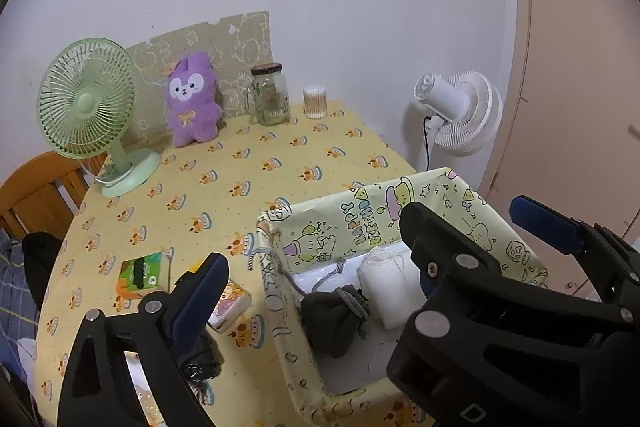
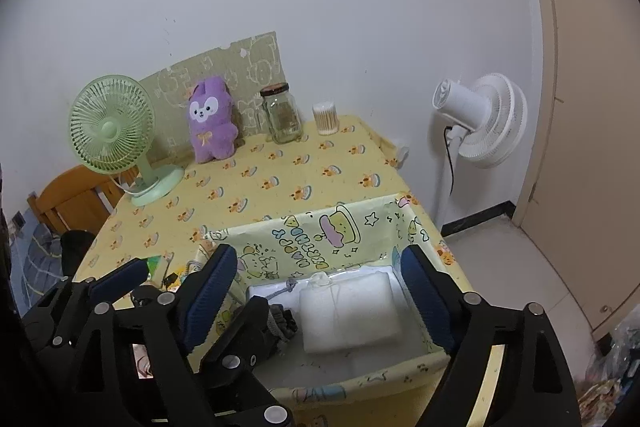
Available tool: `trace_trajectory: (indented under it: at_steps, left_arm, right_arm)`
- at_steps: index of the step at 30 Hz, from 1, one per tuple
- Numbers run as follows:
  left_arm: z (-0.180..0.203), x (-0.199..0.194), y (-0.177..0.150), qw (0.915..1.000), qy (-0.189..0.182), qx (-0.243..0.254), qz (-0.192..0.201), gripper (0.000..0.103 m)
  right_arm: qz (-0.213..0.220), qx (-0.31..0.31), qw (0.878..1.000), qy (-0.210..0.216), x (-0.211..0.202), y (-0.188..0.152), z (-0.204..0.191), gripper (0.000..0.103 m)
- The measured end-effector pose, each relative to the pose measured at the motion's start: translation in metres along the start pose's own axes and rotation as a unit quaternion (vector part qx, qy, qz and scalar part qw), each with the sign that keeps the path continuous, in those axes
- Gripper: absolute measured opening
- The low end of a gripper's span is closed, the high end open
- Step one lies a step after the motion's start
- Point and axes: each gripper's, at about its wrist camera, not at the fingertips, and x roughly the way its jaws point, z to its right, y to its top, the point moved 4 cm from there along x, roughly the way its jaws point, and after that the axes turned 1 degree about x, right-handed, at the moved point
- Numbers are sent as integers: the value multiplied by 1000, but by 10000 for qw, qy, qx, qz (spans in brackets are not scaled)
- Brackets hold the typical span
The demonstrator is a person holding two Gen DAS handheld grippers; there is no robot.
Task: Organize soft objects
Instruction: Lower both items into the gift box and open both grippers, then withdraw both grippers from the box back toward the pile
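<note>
"HAPPY BIRTHDAY" — upside-down lettering inside the paper-lined box (image 2: 304, 247) — pouch (image 1: 336, 319) within.

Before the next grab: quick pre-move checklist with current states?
1. Left gripper empty and open: ok, nothing between its fingers.
2. Right gripper empty and open: ok, its fingers straddle the box opening.
3. White folded cloth and dark drawstring pouch inside the box: ok.
4. Room left in the box: ok, bare floor shows at the near side.
5. Purple plush not yet put away: not ok, it stands at the wall beside the green fan.
6. Path to the plush: cannot tell; glass jar stands close on its other side.
</note>
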Motion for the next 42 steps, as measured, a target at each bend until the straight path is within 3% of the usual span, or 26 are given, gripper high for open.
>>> trace_trajectory:
  at_steps: [14, 31, 42]
  left_arm:
    - [-14, -42, -7, 9993, 24, -97, 353, 103]
    - [-39, -90, -20, 9968, 179, -61, 774, 103]
    - [-66, -96, -34, 9966, 242, -221, 761, 103]
  right_arm:
    - [414, -52, 9990, -128, -42, 1, -21, 103]
    - [510, -647, 9964, 201, -72, -7, -69, 103]
    - [408, -791, 9952, 418, -72, -20, -95, 103]
